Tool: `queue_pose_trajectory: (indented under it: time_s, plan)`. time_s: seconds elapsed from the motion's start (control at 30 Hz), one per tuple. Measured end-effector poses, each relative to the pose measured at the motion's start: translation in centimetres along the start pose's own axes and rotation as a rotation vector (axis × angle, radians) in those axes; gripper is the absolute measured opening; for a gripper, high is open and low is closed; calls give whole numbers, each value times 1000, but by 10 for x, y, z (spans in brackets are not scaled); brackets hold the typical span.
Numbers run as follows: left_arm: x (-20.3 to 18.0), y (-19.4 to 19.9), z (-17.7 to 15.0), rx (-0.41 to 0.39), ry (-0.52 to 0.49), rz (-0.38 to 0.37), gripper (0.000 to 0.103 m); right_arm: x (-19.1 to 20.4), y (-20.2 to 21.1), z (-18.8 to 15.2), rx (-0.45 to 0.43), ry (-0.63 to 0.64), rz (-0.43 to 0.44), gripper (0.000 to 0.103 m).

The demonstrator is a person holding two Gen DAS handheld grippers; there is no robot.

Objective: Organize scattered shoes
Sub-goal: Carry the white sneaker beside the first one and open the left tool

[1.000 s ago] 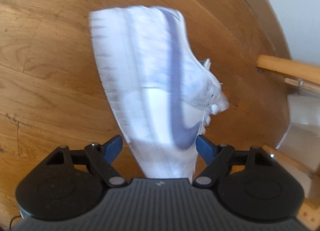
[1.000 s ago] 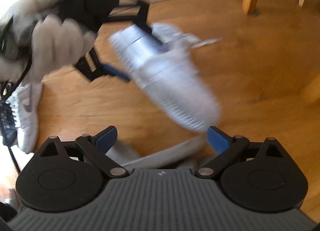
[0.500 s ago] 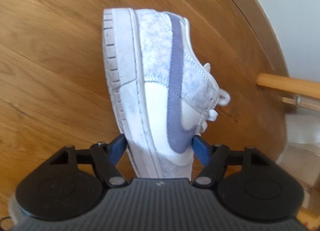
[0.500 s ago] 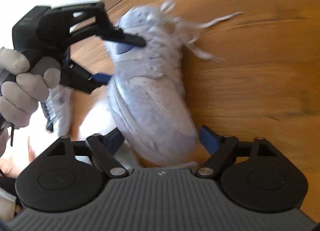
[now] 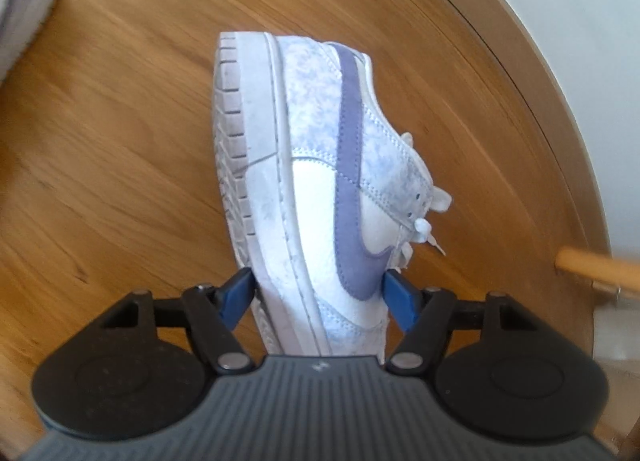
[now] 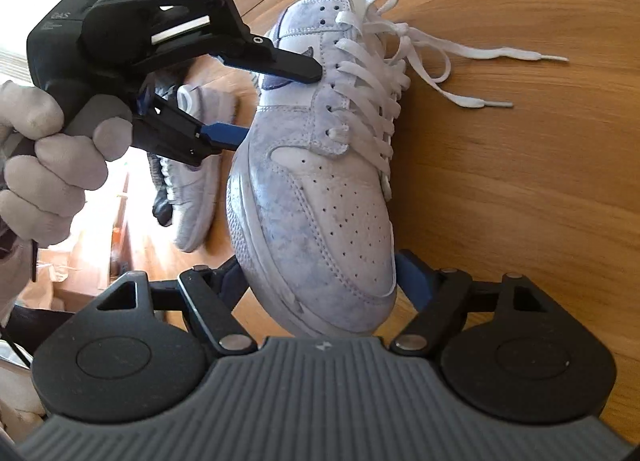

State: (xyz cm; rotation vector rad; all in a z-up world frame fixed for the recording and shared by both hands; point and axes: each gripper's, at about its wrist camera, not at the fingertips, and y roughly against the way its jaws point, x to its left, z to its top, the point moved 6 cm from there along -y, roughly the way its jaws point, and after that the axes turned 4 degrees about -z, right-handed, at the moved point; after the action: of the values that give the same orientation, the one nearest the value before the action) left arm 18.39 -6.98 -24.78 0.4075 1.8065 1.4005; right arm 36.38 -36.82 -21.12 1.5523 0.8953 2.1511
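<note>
Left tool [image 5: 318,293] pinches the white-and-lavender sneaker [image 5: 320,181] at mid-frame, blue pads pressed on its sole and its upper. Right tool [image 6: 320,281] sits around the same shoe's toe; whether its pads bite, I cannot tell. Laces [image 6: 440,61] trail to the upper right over the wooden floor [image 6: 520,181]. A second sneaker [image 6: 196,189] lies left of center, behind the gloved left hand [image 6: 52,165].
</note>
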Motion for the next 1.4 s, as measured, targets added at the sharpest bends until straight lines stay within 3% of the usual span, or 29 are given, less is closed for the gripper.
queue_pose_trajectory:
  time_s: [0.13, 0.27, 0.33, 0.47, 0.63, 0.77, 0.97, 1.2, 1.4]
  plan:
    - [33, 24, 12, -46, -8, 14, 67, 38, -31, 12, 52, -10, 70, 77]
    - [40, 34, 14, -62, -50, 34, 67, 63, -54, 12, 76, -32, 98, 79]
    - [37, 33, 13, -57, -70, 28, 69, 74, -70, 8, 102, -32, 57, 84]
    - [15, 25, 4, -95, -185, 48, 76, 78, -83, 4, 116, -17, -9, 85]
    - [-6, 16, 1, -77, -186, 100, 77, 86, -89, -3, 120, -23, -76, 85]
    - [-16, 9, -2, -65, -245, 135, 77, 87, -87, -9, 113, -33, -104, 85]
    - [4, 11, 1, -88, -282, 59, 66, 88, -78, -23, 94, -70, -162, 85]
    - [40, 18, 10, -36, -191, -48, 64, 84, -67, -7, 38, -70, -121, 85]
    - [48, 35, 0, -18, -198, -110, 64, 88, -73, 11, 39, -42, -106, 85]
